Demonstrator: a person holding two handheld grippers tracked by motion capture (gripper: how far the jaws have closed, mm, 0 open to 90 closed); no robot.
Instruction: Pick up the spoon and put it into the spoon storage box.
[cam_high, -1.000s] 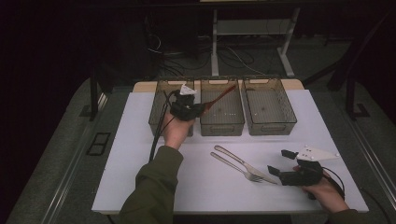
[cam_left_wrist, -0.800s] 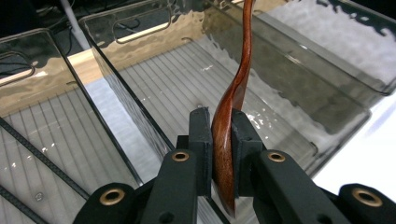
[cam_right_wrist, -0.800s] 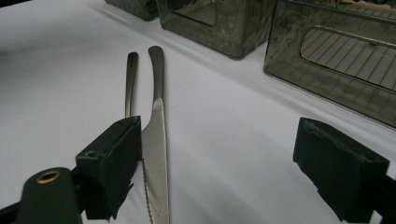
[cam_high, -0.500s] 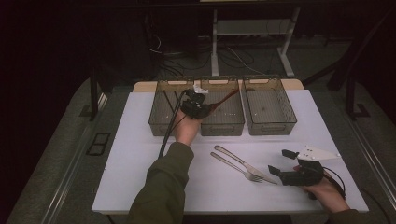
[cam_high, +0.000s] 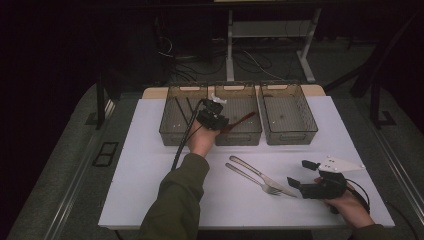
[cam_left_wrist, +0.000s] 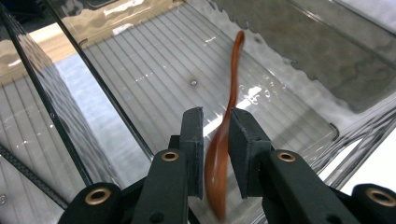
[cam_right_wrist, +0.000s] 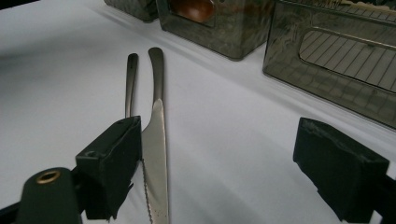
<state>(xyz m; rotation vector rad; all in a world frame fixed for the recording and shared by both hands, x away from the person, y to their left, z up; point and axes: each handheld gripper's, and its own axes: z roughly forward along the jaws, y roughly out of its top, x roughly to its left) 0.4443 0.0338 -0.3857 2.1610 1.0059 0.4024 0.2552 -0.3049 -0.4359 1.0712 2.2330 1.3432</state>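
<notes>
Left gripper (cam_left_wrist: 215, 135): jaws just opening, pads releasing brown spoon (cam_left_wrist: 229, 121) into middle bin (cam_high: 239, 135) | right gripper (cam_right_wrist: 229, 158): unclenched beside knife (cam_right_wrist: 156, 154) | spoon sorted.

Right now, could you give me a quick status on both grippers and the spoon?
Left gripper over middle bin, jaws just opening, brown spoon between them. Right gripper open on table by knife and fork. Nothing in the way.

A glossy reddish-brown wooden-looking spoon (cam_left_wrist: 227, 135) is seen inside a smoky, transparent plastic bin (cam_left_wrist: 299, 56) with a ribbed floor, while a polished metal knife (cam_right_wrist: 156, 154) and fork (cam_right_wrist: 131, 79) are laid on a smooth matt white tabletop (cam_right_wrist: 56, 70), beside matt black pads (cam_right_wrist: 114, 154).
</notes>
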